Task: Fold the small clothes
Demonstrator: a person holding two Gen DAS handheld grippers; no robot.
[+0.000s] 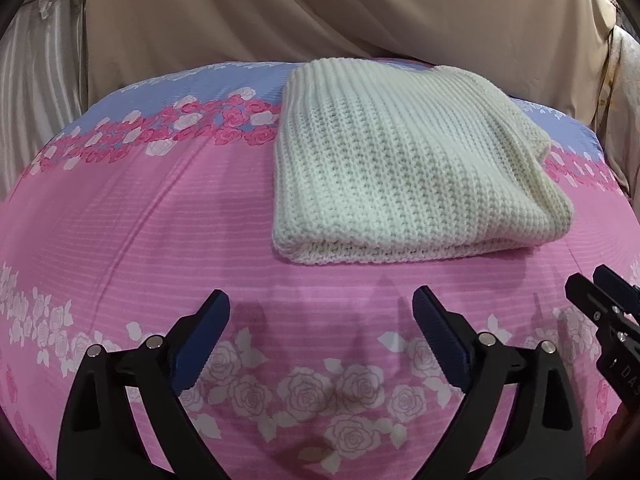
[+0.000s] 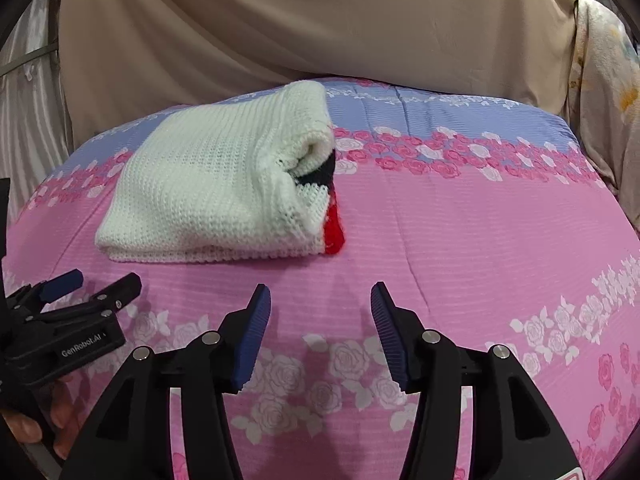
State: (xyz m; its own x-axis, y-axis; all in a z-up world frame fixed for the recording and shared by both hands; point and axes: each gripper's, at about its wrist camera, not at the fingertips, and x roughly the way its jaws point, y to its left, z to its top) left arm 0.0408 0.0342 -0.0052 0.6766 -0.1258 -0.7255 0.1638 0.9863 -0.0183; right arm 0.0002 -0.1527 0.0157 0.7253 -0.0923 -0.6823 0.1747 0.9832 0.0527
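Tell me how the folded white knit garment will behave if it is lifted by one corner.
The white knit garment would probably sag and unfold, since its layers lie loose and open at the right end. It looks thick and soft, so likely not slippery on the floral bedsheet. Being bulky knit, it may weigh moderately.

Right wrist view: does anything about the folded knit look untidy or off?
Mostly neat. The white knit lies folded flat on the floral bedspread, but its right end gapes open, with red and dark trim poking out past the edge.

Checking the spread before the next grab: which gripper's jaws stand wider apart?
The left gripper: its fingers gape wider than the right gripper's; both empty.
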